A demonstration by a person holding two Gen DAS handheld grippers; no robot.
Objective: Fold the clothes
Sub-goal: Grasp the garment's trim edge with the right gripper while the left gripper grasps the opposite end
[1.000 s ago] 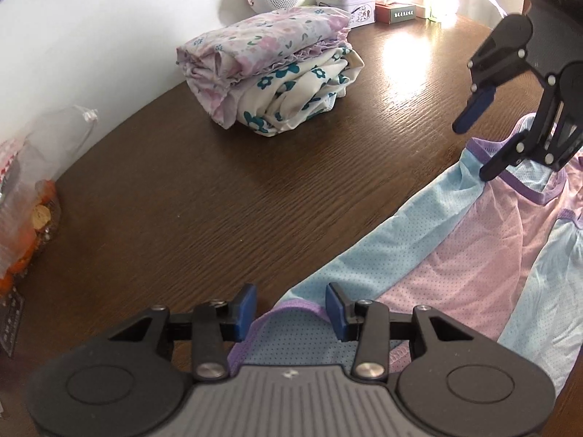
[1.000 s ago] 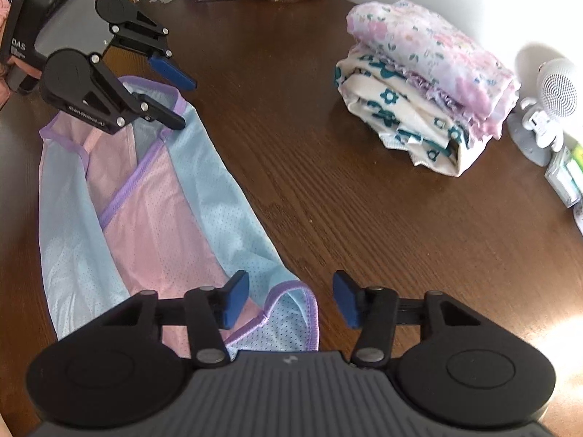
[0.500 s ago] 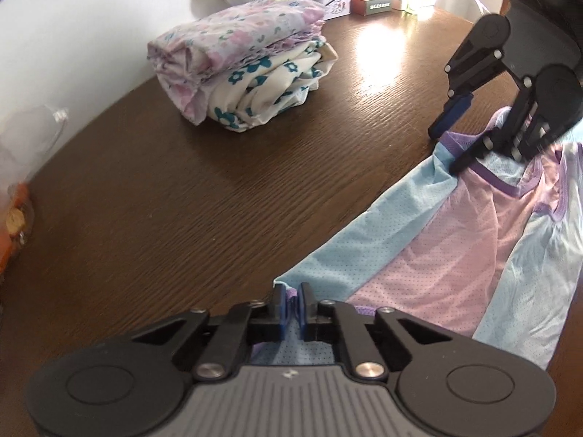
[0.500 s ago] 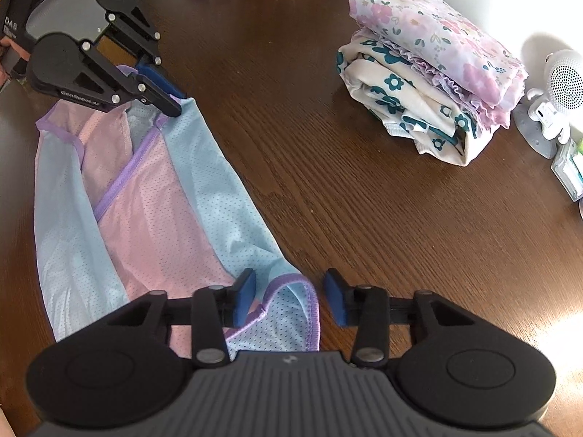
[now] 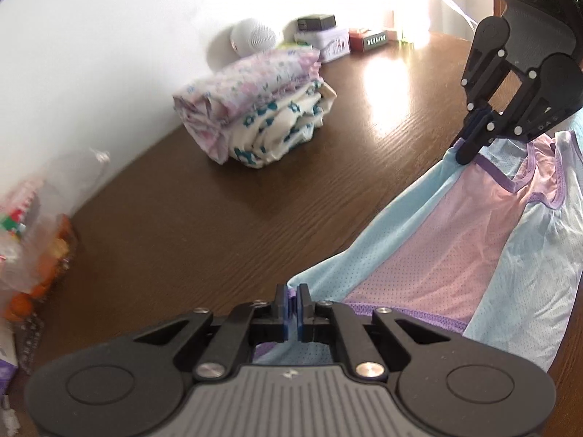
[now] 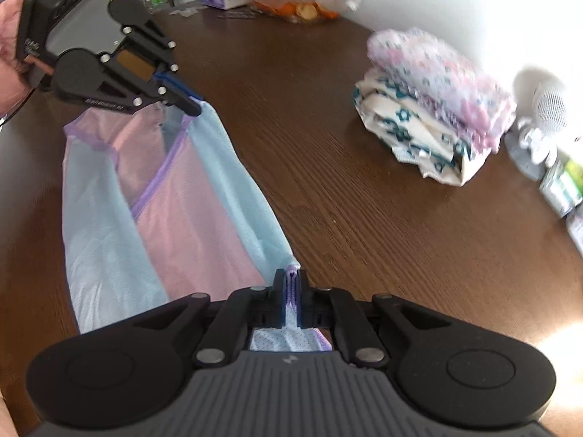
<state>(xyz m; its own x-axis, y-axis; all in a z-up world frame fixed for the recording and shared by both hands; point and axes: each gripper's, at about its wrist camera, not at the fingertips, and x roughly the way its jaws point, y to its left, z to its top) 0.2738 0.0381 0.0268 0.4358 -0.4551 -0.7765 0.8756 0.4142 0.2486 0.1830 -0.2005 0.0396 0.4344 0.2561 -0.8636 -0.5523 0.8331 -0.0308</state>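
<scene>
Both tools [image 6: 291,291] [image 6: 189,103] pinch garment [image 6: 204,233] corners.

Black left gripper [image 5: 292,304], blue pads [image 5: 289,309], silver screws.

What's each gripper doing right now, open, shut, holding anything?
Left gripper: closed on a purple-trimmed corner of the mesh garment.
Right gripper: closed on another trimmed corner of it.

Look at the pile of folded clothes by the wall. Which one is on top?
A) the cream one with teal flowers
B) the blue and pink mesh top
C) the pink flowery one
C: the pink flowery garment lies on top of the cream one with teal flowers; the mesh top lies apart.
</scene>
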